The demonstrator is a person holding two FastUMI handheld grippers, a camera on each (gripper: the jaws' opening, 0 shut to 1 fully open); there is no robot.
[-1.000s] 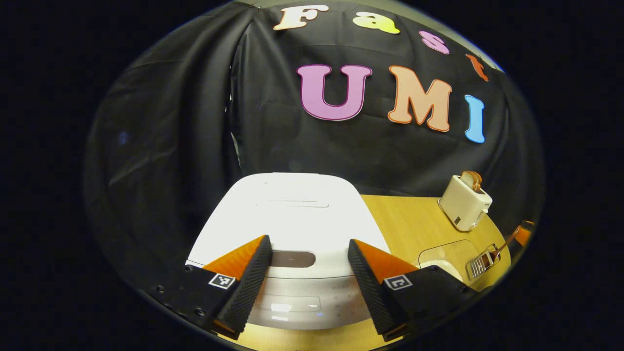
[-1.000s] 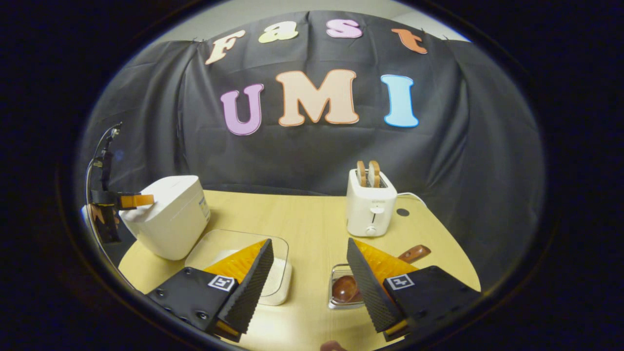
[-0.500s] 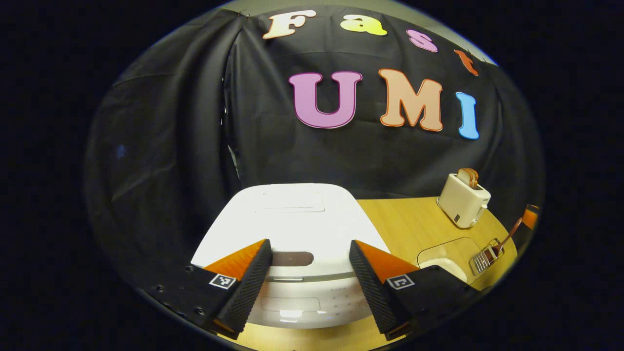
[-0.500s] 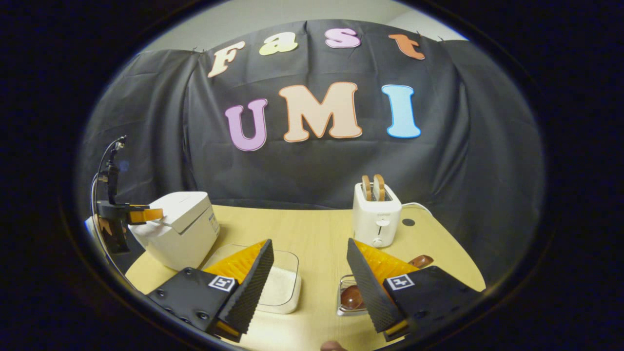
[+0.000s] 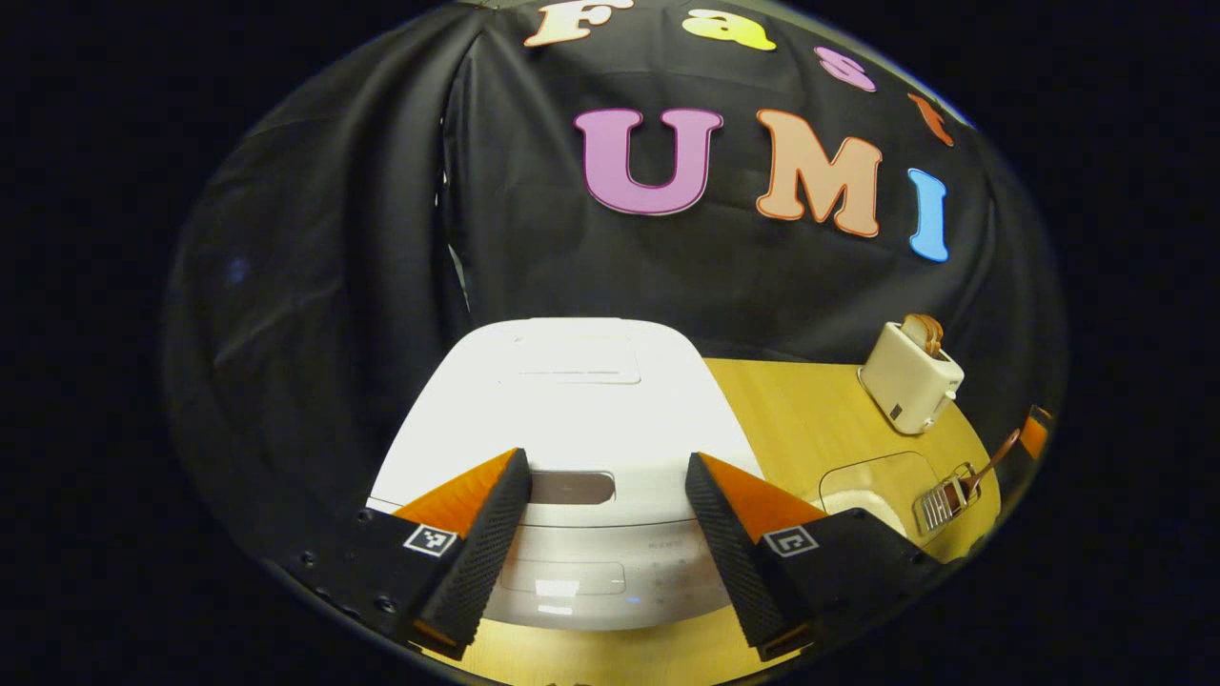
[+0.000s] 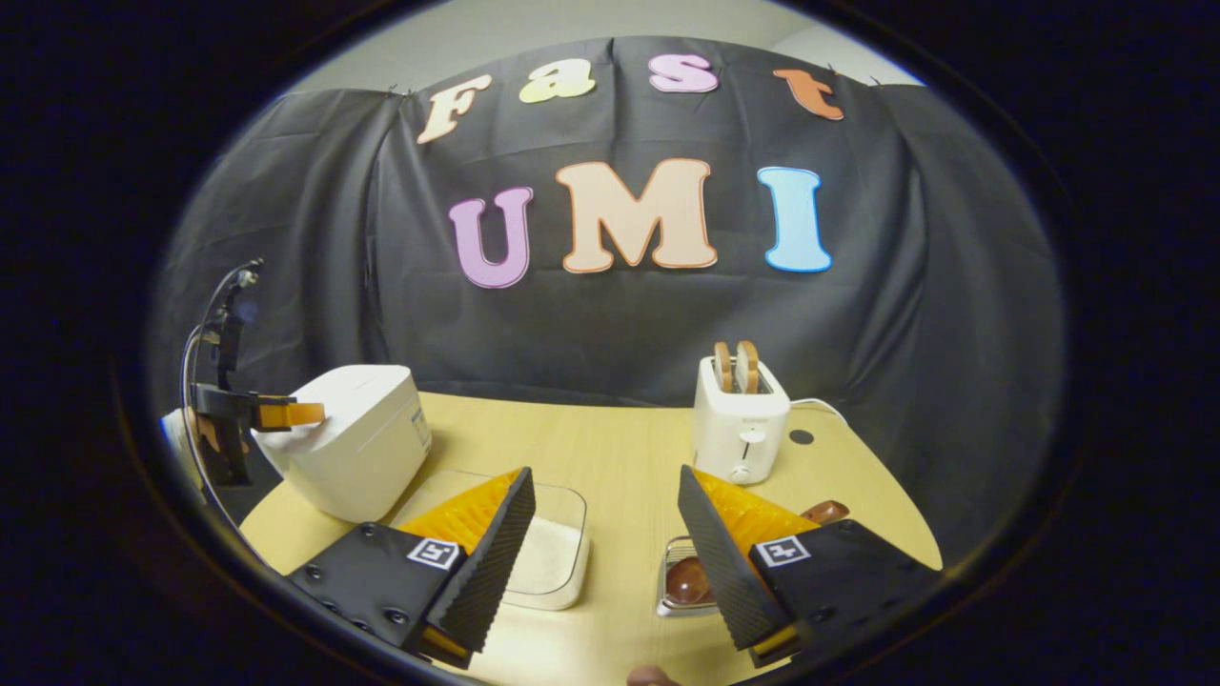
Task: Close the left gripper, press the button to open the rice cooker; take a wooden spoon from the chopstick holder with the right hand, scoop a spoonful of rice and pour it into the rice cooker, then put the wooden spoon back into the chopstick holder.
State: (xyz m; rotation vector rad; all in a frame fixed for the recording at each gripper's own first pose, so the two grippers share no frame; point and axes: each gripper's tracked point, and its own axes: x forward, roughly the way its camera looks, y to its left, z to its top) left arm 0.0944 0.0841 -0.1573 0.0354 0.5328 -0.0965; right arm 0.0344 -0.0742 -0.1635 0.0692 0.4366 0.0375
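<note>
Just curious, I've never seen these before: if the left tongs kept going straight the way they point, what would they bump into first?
Most likely the rice cooker: the open left tongs point at its closed lid just above the dark button. Depth is hard to judge.

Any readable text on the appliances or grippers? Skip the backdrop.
None legible.
rice cooker: fine print on the front panel, too small to read.
toaster: faint mark on the front, too blurred to read.
left gripper and right gripper: square coded tags on the fingers, patterns only, no words.

Both tools (image 5: 607,476) (image 6: 607,495) wide open, level.
</note>
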